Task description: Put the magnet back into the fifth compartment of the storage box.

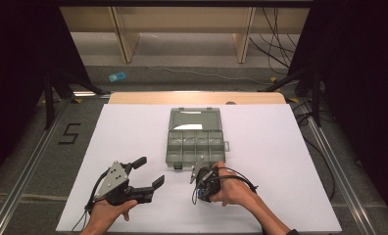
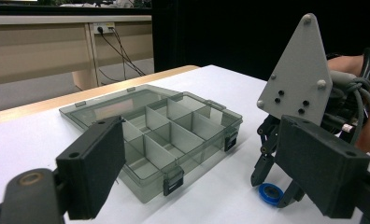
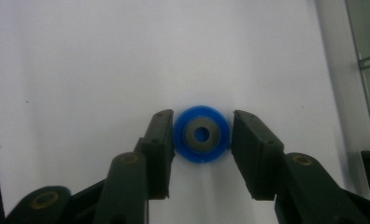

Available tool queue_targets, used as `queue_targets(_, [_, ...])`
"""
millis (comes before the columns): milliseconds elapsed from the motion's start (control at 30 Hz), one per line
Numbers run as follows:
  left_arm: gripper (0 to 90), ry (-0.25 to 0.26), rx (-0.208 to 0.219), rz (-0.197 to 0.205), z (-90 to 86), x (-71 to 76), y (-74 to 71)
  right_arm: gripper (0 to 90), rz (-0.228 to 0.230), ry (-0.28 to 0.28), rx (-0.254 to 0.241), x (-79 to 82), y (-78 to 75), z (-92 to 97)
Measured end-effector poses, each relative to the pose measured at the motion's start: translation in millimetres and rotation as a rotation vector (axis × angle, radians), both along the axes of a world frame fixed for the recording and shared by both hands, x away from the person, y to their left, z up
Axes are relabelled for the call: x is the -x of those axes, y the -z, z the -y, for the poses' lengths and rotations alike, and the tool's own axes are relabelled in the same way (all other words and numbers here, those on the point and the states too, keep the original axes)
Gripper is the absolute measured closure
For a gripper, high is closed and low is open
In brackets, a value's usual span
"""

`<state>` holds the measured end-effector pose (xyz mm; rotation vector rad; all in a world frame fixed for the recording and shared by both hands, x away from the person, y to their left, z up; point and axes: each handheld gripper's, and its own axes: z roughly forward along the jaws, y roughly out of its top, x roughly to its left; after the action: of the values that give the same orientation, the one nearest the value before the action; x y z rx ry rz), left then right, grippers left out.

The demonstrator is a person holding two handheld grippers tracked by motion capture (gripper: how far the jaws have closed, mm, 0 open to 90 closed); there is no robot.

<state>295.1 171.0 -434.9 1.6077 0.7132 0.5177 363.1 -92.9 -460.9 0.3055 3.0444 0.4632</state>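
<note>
Right gripper view showed our right tongs (image 3: pixel 201 140) flanking the blue ring (image 3: pixel 201 134) on its outer rim, seemingly not yet clamped. We judged it light, stiff, slippery. Left tongs (image 1: pixel 149 173) stood apart, empty.

white table (image 1: pixel 280 147), floor cables (image 1: pixel 275 49), blue card (image 1: pixel 117 77)

Lab: black curtains (image 1: pixel 15 73), floor cables (image 1: pixel 275 49).

Blue ring (image 2: pixel 270 192) half hidden behind right gripper (image 2: pixel 272 186) jaws — compartment box (image 3: pixel 367 70) cut off at edge.
</note>
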Motion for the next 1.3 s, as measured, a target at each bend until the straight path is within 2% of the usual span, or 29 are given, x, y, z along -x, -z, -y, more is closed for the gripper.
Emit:
queue_targets(167, [15.6, -0.002, 0.0, 0.0, -0.3, -0.4, 0.0, 62.1, 0.006, -0.009, 0.018, -1.2, -0.5, -0.4])
queue_targets(200, [15.6, -0.002, 0.0, 0.001, -0.4, -0.5, -0.1, 62.1, -0.001, -0.007, 0.003, -0.4, -0.2, -1.4])
queue_targets(333, [15.7, -0.001, -0.002, 0.002, -0.5, -0.6, -0.1, 62.2, 0.006, -0.007, -0.001, -1.0, -1.4, -0.5])
queue_targets(400, [15.7, 0.001, -0.001, 0.003, -0.5, -0.9, -0.4, 62.2, -0.005, 0.008, -0.01, -1.2, -3.6, 0.2])
queue_targets(500, [15.7, 0.001, -0.002, 0.002, 0.5, -2.2, -0.5, 62.2, 0.013, 0.009, -0.038, -2.6, -7.3, 2.9])
queue_targets(733, [15.6, -0.003, -0.008, 0.005, -0.9, -1.2, -0.3, 62.2, 0.053, 0.02, -0.07, -5.4, -14.7, 1.7])
queue_targets(1300, [15.6, 0.0, -0.009, 0.003, 0.6, -3.0, 0.2, 62.3, 0.092, 0.035, -0.132, -19.5, -31.2, -5.6])
